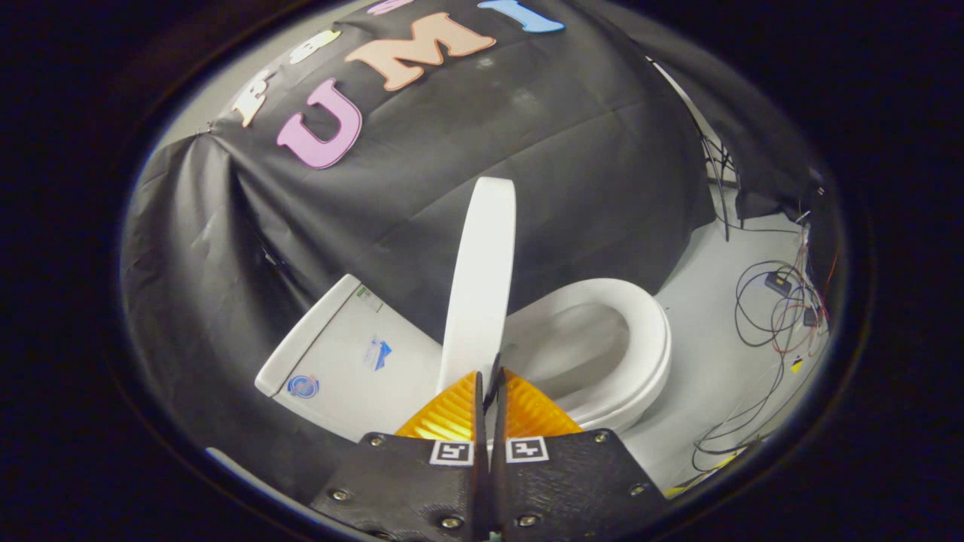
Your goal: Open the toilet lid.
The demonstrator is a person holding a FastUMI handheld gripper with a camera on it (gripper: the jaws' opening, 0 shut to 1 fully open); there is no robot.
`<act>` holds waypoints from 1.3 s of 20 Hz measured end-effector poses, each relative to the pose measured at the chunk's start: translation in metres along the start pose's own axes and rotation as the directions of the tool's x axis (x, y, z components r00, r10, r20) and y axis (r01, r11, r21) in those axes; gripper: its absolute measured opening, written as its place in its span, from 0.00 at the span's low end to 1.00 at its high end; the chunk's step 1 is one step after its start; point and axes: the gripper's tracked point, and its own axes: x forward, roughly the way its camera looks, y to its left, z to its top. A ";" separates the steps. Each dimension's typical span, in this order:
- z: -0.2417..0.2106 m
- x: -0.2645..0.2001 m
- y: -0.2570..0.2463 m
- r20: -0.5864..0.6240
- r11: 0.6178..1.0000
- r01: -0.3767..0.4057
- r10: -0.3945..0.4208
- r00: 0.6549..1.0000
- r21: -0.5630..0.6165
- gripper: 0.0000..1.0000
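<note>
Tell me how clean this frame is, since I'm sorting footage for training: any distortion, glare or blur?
Gripper view: strong fisheye bending curves the raised toilet lid and the booth's wall; the seat and tank are evenly lit and sharp, the bowl softly shadowed; a bright sheen sits on the gripper, jaws nearly closed at the lid's edge; cables look slightly soft.

The toilet lid point(480, 278) stands raised on edge just ahead of the gripper point(490, 380), whose fingers are closed together. The tank point(343, 361) lies left of it, the seat point(629, 339) right. Cables point(776, 309) trail on the floor point(715, 286) far right.
</note>
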 end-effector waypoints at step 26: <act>0.000 0.001 0.129 0.113 0.912 -0.025 0.078 0.991 -0.409 0.02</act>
